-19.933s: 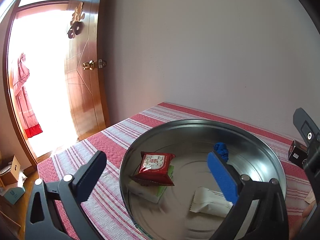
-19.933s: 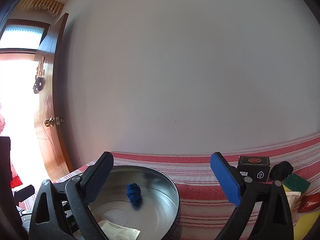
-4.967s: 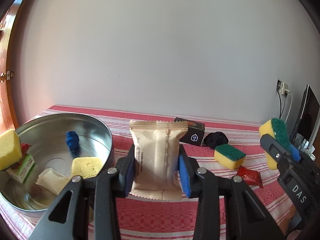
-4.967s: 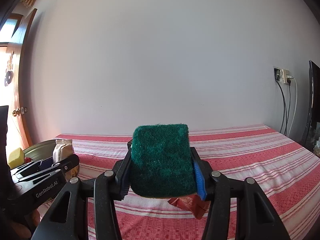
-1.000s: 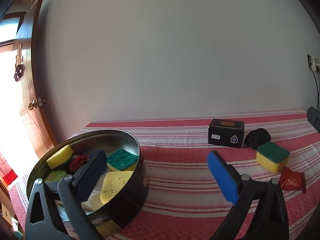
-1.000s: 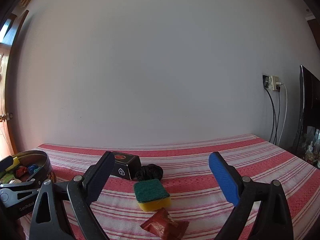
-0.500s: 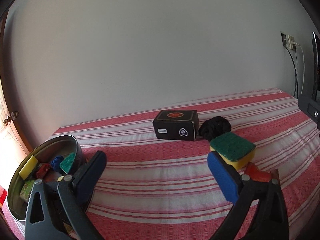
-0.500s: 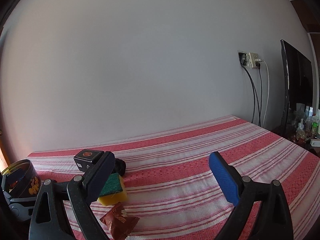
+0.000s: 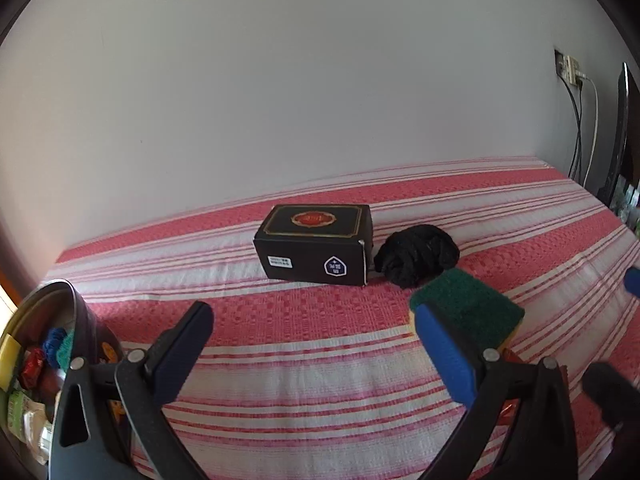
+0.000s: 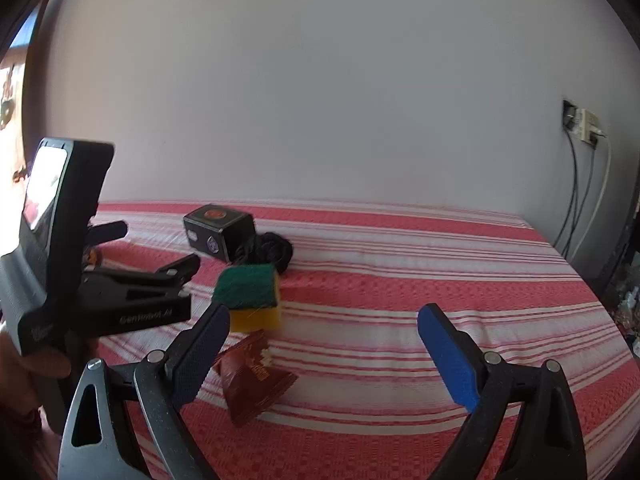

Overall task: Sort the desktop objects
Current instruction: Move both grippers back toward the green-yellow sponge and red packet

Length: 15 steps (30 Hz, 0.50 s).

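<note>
On the red striped cloth (image 9: 304,364) lie a black box (image 9: 316,242), a black bundle (image 9: 418,254) beside it, a green-topped yellow sponge (image 9: 468,312) and a red packet (image 10: 256,380). My left gripper (image 9: 314,354) hangs open in front of the box, its right finger just before the sponge. In the right wrist view my right gripper (image 10: 324,354) is open above the cloth, with the red packet near its left finger and the sponge (image 10: 250,294) and box (image 10: 218,230) beyond. The metal tin (image 9: 44,344) at far left holds several sorted items.
A plain wall stands behind the table. A socket with cables (image 10: 580,124) and a dark screen edge (image 9: 622,128) are at the right. The left gripper's body (image 10: 100,280) and a hand fill the left of the right wrist view.
Both grippers stay open. The left one has swung right, away from the tin, nearer the box and sponge. The right one has turned back left toward the sponge and red packet.
</note>
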Available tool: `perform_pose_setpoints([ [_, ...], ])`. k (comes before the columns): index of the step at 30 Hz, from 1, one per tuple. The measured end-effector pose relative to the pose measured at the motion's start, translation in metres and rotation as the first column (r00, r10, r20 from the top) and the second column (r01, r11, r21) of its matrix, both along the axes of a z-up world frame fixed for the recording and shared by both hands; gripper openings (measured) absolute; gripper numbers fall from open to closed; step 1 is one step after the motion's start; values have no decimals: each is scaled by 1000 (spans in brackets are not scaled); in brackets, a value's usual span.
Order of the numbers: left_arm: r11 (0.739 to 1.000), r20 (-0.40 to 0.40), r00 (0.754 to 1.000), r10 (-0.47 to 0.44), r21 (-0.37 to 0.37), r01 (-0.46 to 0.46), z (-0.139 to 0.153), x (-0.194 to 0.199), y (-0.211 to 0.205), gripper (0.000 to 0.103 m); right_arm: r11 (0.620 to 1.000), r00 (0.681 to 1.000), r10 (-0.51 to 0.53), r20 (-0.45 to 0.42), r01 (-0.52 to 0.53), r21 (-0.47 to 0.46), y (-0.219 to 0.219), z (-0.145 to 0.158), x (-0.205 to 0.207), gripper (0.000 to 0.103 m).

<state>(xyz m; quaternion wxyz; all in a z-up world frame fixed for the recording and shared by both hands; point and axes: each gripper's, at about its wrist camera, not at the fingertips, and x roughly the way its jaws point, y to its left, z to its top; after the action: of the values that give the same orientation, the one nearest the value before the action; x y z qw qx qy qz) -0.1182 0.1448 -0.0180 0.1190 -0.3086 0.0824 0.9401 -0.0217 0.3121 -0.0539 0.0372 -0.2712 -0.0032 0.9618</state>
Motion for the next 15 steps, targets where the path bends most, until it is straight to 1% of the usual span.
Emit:
perform_pose_setpoints([
  [3, 995, 73, 997, 9, 94, -16, -5, -6, -15, 102, 996, 991, 91, 93, -92, 15, -12, -10, -14, 97],
  [5, 992, 131, 991, -12, 126, -5, -10, -10, -18, 102, 991, 979, 124, 160, -130, 24, -19, -18, -25, 93],
  [7, 989, 182, 983, -28, 147, 1, -16, -16, -18, 102, 985, 965, 155, 212, -167, 42, -28, -25, -34, 73],
  [9, 987, 207, 977, -44, 159, 11, -18, -17, -16, 102, 980, 947, 160, 280, -186, 69, -35, -34, -44, 63],
  [10, 987, 209, 977, -50, 162, 16, -18, -16, -15, 102, 979, 936, 163, 312, -193, 67, -36, -38, -48, 61],
  [11, 986, 208, 977, -56, 167, 21, -18, -14, -15, 102, 979, 934, 171, 313, -198, 54, -36, -39, -48, 60],
  [12, 985, 205, 977, -63, 173, 27, -17, -12, -15, 102, 978, 933, 178, 312, -203, 50, -34, -39, -48, 53],
  [15, 979, 200, 976, -88, 196, 48, -17, -10, -15, 102, 977, 929, 196, 315, -212, 17, -28, -41, -45, 48],
])
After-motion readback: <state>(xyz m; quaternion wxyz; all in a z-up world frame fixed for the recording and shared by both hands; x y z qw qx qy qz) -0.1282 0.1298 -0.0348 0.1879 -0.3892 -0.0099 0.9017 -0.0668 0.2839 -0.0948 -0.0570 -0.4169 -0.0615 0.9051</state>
